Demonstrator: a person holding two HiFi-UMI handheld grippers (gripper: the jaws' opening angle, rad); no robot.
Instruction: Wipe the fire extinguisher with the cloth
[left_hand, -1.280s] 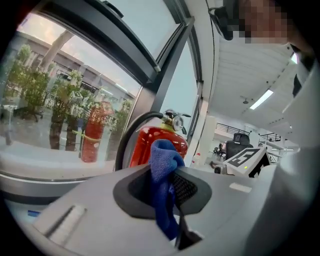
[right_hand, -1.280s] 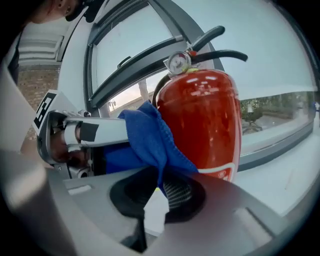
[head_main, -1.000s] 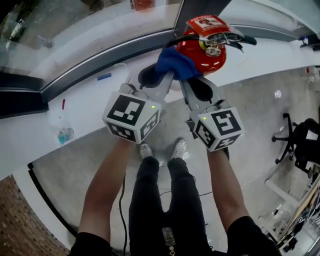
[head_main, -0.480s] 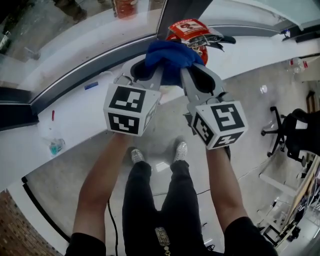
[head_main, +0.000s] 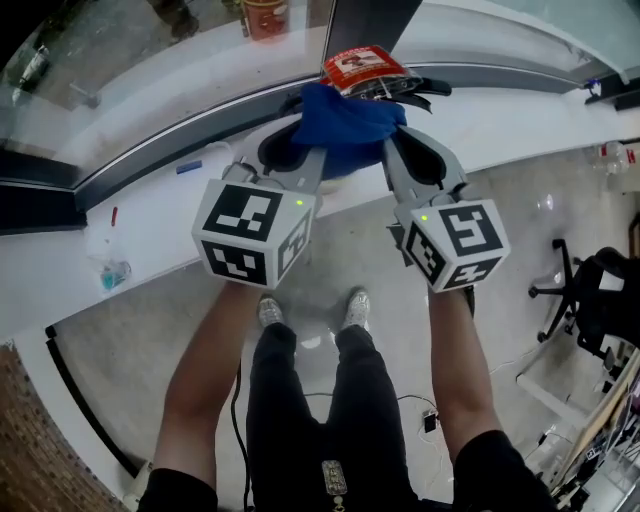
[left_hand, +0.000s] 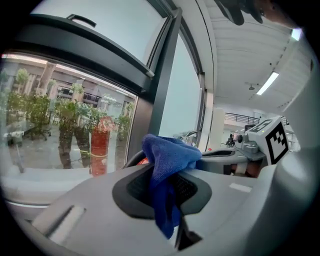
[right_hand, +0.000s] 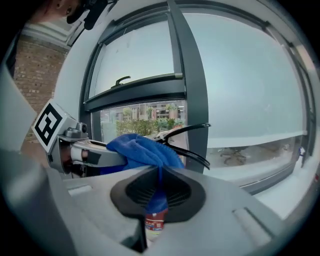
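The red fire extinguisher (head_main: 362, 66) stands on the white sill, and only its labelled top and black handle (head_main: 412, 90) show in the head view. A blue cloth (head_main: 346, 124) is bunched against it just below the handle and hides the red body. My left gripper (head_main: 303, 142) is shut on the cloth's left part, seen as blue cloth (left_hand: 167, 160) pinched in the left gripper (left_hand: 169, 187). My right gripper (head_main: 400, 142) is shut on the right part, with blue cloth (right_hand: 142, 150) rising from the right gripper (right_hand: 157, 192). Black handle levers (right_hand: 186, 137) jut past the cloth.
The white window sill (head_main: 150, 205) runs left to right with a small bottle (head_main: 110, 275), a blue item (head_main: 190, 167) and a red pen (head_main: 113, 215) at left. A dark window post (head_main: 368, 20) rises behind the extinguisher. An office chair (head_main: 600, 290) stands at right. The person's legs are below.
Both grippers have risen with the cloth up the extinguisher. The red body that showed beside the cloth is now hidden behind it, and only the top and handle remain visible.
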